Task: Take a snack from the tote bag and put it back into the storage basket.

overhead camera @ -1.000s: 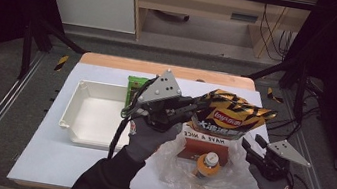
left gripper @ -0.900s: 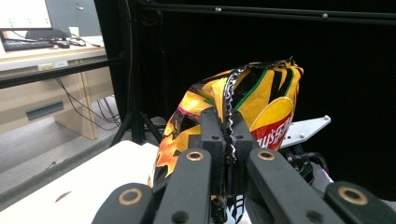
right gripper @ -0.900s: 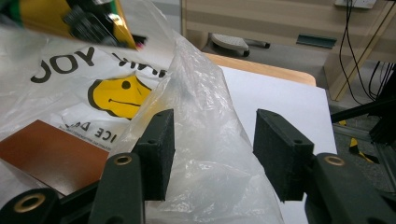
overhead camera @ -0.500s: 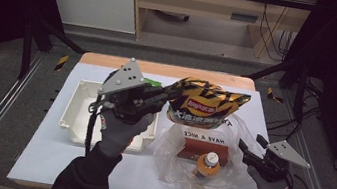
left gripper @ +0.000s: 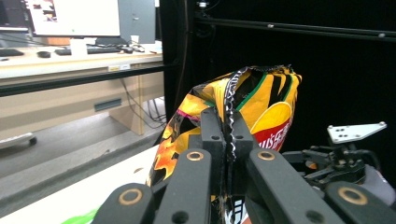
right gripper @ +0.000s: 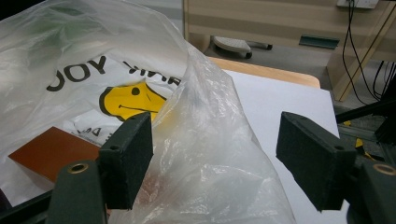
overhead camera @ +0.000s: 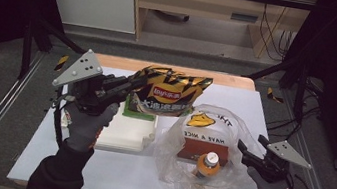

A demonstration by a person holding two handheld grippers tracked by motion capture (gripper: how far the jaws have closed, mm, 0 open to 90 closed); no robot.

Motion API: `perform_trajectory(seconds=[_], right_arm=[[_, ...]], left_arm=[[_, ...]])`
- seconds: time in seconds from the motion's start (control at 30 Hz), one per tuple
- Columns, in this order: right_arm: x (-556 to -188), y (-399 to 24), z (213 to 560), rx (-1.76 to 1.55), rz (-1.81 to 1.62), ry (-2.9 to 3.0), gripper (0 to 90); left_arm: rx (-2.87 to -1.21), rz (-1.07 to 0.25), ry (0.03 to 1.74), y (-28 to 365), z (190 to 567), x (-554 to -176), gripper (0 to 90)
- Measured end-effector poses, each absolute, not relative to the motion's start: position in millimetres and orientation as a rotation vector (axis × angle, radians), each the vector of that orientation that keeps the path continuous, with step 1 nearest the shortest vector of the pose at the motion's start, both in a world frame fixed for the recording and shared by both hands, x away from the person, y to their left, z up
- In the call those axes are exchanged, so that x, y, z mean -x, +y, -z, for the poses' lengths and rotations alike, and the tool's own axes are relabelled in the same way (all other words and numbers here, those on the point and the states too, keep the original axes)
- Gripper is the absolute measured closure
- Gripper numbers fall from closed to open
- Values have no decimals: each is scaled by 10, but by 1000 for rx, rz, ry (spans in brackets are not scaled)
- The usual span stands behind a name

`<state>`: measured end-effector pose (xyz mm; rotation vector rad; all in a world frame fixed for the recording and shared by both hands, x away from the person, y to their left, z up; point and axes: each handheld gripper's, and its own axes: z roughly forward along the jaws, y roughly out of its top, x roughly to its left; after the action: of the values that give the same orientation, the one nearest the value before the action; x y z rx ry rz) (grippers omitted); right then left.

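Note:
My left gripper [overhead camera: 135,83] is shut on the crimped edge of a yellow and black chips bag [overhead camera: 170,94], held in the air over the table's middle. In the left gripper view the jaws [left gripper: 229,140] pinch that seam, and the chips bag [left gripper: 268,109] rises beyond them. A clear plastic bag [overhead camera: 199,144] with a smiley face lies at the front right. It holds a brown box [overhead camera: 197,151] and an orange bottle [overhead camera: 207,164]. My right gripper [overhead camera: 249,146] is at that bag's right edge. Its jaws have just been opening, and a loose fold of the plastic bag [right gripper: 210,140] stands between the pads [right gripper: 128,158], untouched.
A white tray [overhead camera: 125,136] sits left of the plastic bag, with a green packet [overhead camera: 129,110] at its far edge under the chips bag. The table [overhead camera: 108,176] ends close in front. Black frame rails run along both sides.
My left gripper has carried the chips bag to the left, from above the plastic bag to above the tray's far edge. The right hand has stayed put.

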<state>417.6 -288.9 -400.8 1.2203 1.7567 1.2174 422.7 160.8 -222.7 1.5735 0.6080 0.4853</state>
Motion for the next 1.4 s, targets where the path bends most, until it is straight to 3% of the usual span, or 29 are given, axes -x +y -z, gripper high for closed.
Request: perform_trajectory(seconds=[1.4], right_arm=[[-4204,-2892,4088,-1234,-1176,1763,273]], left_arm=[[-1577,-635,918,2844,2964,-4422,886]])
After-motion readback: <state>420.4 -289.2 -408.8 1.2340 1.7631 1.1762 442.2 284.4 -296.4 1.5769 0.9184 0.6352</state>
